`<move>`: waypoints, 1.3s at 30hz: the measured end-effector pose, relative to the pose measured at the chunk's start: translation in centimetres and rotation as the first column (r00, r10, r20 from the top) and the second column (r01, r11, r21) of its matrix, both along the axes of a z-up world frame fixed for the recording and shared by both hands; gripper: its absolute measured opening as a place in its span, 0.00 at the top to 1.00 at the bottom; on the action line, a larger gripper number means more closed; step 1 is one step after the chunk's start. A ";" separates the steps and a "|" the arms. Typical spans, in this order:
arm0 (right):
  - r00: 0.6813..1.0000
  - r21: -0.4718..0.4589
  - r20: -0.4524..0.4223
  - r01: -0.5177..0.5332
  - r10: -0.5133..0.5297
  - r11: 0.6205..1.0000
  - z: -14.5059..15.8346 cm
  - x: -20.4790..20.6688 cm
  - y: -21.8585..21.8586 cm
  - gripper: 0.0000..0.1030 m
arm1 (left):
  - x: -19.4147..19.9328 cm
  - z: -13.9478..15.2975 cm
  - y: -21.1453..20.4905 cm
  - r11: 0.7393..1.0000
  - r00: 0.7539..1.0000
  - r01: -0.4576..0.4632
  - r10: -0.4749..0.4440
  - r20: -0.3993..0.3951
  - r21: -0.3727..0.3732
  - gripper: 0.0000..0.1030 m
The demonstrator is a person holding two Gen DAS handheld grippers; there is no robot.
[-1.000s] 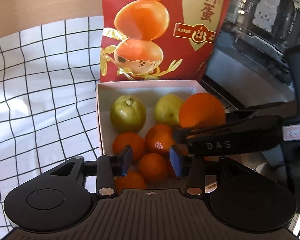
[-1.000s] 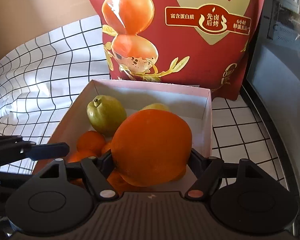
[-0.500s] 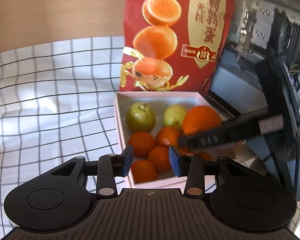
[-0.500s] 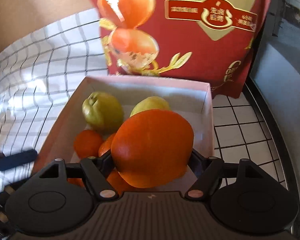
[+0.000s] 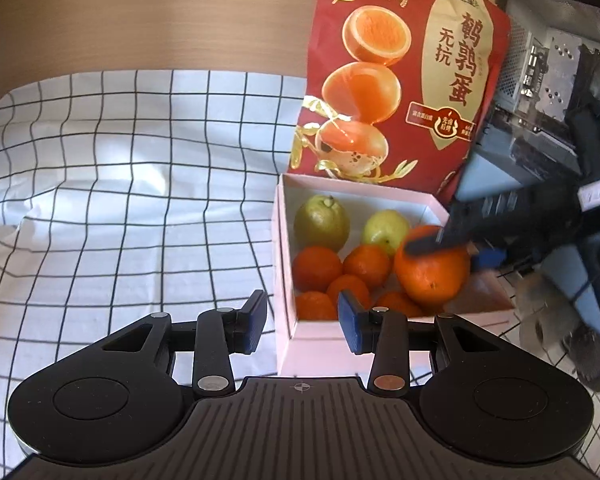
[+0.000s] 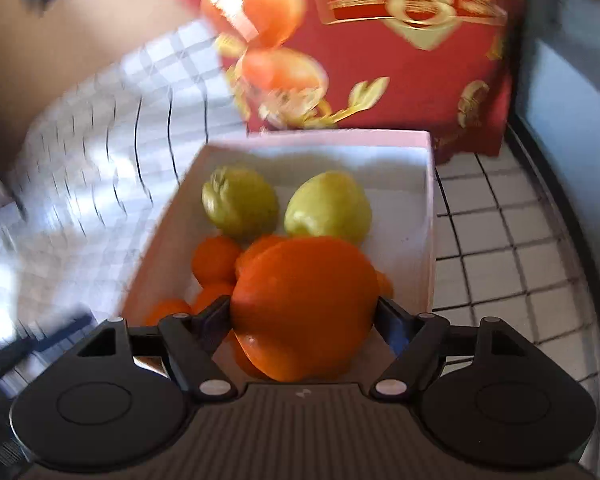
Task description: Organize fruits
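Note:
A pink box (image 5: 324,338) on the checked cloth holds two green pears (image 5: 321,222) and several small tangerines (image 5: 317,269). My right gripper (image 6: 305,320) is shut on a large orange (image 6: 306,308) and holds it low over the box's near right part; the orange also shows in the left wrist view (image 5: 432,270) with the right gripper's fingers (image 5: 440,242) across it. My left gripper (image 5: 302,320) is open and empty, just in front of the box's near left corner. The box also shows in the right wrist view (image 6: 430,184).
A tall red snack bag (image 5: 400,80) stands right behind the box. A computer case (image 5: 556,80) and dark equipment are at the right. The black-and-white checked cloth (image 5: 120,200) spreads to the left, with a wooden surface (image 5: 140,12) behind it.
My left gripper has pulled back and left, out of the box. My right gripper has lowered the large orange closer to the fruit in the box; its view is blurred by motion.

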State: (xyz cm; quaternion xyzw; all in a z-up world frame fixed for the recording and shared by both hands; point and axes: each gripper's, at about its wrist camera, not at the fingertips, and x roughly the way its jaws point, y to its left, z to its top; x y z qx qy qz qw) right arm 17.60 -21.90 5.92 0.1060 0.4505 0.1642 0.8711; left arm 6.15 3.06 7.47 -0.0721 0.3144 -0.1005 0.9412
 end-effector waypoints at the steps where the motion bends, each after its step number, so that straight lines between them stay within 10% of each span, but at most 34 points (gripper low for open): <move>1: 0.999 0.058 0.012 0.030 -0.031 0.998 0.0 0.0 -0.8 0.26 | -0.3 -0.2 0.1 1.000 1.000 -0.003 0.004 -0.002 0.004 0.58; 8: 0.922 -0.058 0.386 0.053 -0.027 0.997 2.9 -6.0 -0.8 0.21 | -3.5 -2.3 0.2 0.997 0.999 -0.033 0.034 -0.019 0.063 0.58; 13: 0.869 -0.180 0.491 0.033 0.060 0.983 1.9 -12.7 1.0 0.19 | -6.3 -4.3 -0.3 0.993 0.998 -0.062 0.065 -0.028 0.103 0.58; 25: 0.932 -0.284 0.352 0.020 0.085 0.959 -6.2 -15.7 4.7 0.16 | -7.6 -6.5 -1.7 0.984 0.995 -0.099 0.100 0.000 0.145 0.53; 39: 0.947 -0.288 0.322 0.097 0.001 0.953 -7.4 -14.5 4.4 0.00 | -6.6 -6.5 -2.3 0.978 0.993 -0.120 0.122 -0.001 0.169 0.52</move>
